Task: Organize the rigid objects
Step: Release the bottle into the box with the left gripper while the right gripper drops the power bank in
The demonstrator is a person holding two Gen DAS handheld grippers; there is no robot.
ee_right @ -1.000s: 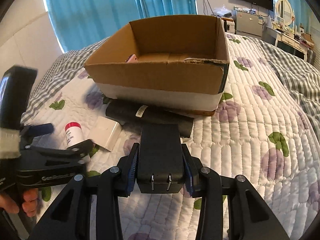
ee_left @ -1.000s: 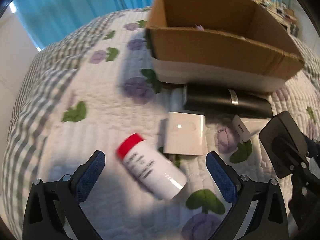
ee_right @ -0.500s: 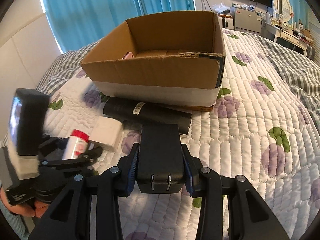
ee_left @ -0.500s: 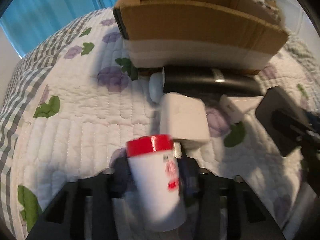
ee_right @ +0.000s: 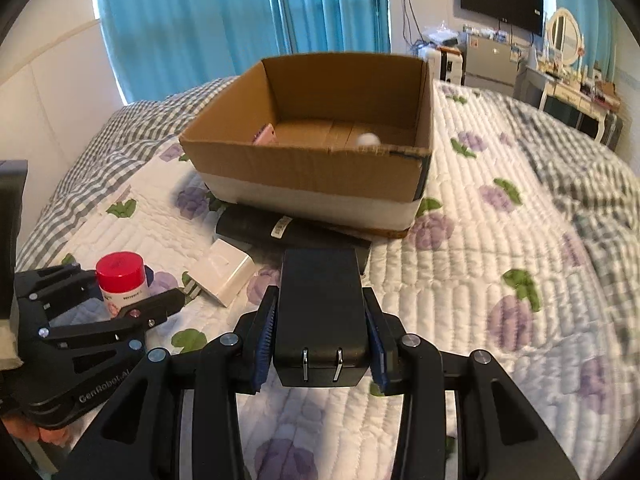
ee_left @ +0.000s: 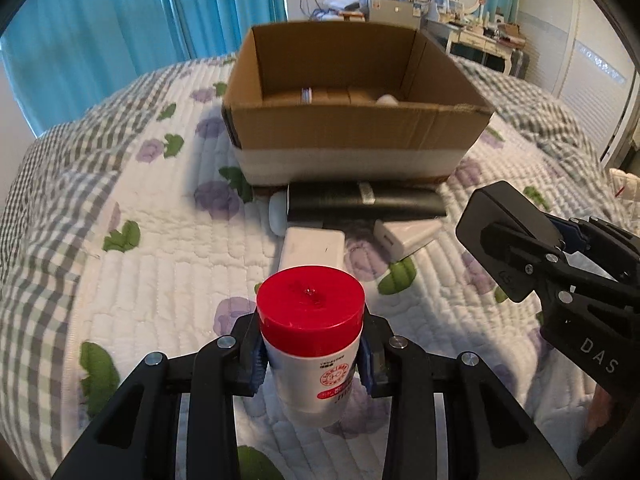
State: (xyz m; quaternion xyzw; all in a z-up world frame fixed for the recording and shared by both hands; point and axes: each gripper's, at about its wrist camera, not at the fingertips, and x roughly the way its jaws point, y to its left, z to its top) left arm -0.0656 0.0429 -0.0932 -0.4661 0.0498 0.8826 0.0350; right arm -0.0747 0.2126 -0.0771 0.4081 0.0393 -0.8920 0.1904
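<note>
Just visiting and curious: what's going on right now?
Left gripper shut on red-capped bottle. Right gripper shut on black charger. Cardboard box ahead, path open.

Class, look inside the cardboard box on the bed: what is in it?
Inside the cardboard box, a pink item leans at the left wall and a white round thing lies near the front. The front wall hides the floor just behind it.

bed quilt (ee_left: 160, 240) | on it: cardboard box (ee_left: 356, 132), black cylinder (ee_left: 364, 204), white adapters (ee_left: 314, 246)
</note>
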